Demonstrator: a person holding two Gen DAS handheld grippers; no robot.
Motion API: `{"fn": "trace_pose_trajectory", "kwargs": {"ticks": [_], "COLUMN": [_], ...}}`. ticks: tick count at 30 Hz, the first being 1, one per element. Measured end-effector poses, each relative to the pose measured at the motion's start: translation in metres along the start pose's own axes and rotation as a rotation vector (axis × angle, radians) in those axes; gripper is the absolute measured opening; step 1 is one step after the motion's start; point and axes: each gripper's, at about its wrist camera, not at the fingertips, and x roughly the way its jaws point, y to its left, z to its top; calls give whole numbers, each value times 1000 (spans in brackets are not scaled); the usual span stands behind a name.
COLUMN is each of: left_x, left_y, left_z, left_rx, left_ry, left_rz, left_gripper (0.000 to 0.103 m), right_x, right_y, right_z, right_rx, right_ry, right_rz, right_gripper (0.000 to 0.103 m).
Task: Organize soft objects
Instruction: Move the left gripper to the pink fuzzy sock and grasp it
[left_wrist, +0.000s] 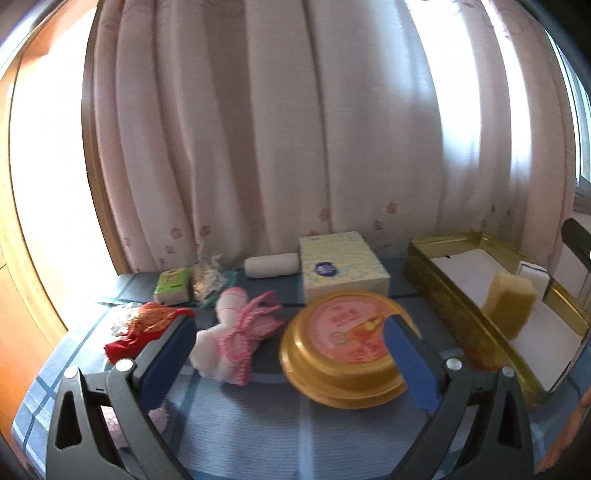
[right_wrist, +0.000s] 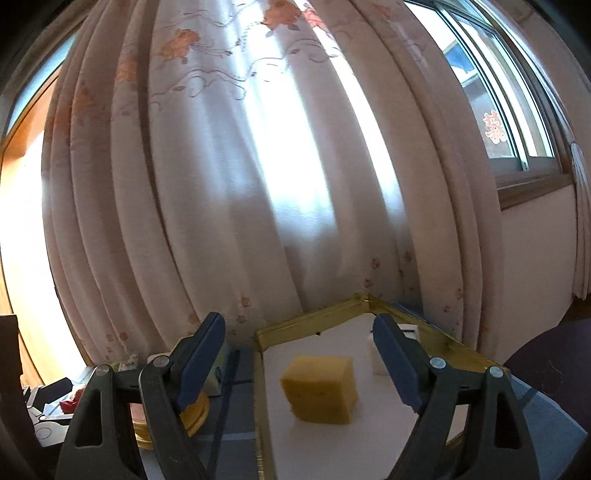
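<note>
A yellow sponge block (right_wrist: 320, 388) stands on the white lining of a gold rectangular tin (right_wrist: 295, 325); it also shows in the left wrist view (left_wrist: 509, 303) inside that tin (left_wrist: 443, 288). A white block (right_wrist: 376, 360) sits behind it. My right gripper (right_wrist: 299, 360) is open and empty, above the tin's near end, with the sponge between its fingers in view. My left gripper (left_wrist: 290, 354) is open and empty over the blue cloth. A pink and white knitted toy (left_wrist: 236, 339) lies between its fingers. A red fabric item (left_wrist: 147, 326) lies by the left finger.
A round gold tin lid (left_wrist: 343, 347) lies by the left gripper's right finger. A tissue pack (left_wrist: 341, 269), white roll (left_wrist: 271, 265), green packet (left_wrist: 173, 284) and crinkly bag (left_wrist: 208, 277) line the back by the curtain (left_wrist: 295, 129). The blue tablecloth (left_wrist: 258, 424) covers the table.
</note>
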Motion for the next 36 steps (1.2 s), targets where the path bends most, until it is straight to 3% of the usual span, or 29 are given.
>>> {"fn": "trace_pose_trajectory", "kwargs": {"ticks": [13,26,36], "left_x": [-5,-4,-14], "left_y": [50,92,151], "left_z": [-8,-20,-41], "left_rx": [-54,-92,-141], "left_ry": [-13,41,116], "left_rz": [71,129,204], "left_gripper": [102,102,102], "right_x": [-6,-2,3], "right_y": [51,89,118], "right_z": [-12,-25,-33], "right_rx": [-60,-85,-106], "right_ry": [-32,-1,67], "right_rz": [69,144,222], "right_gripper": [84,84,84]}}
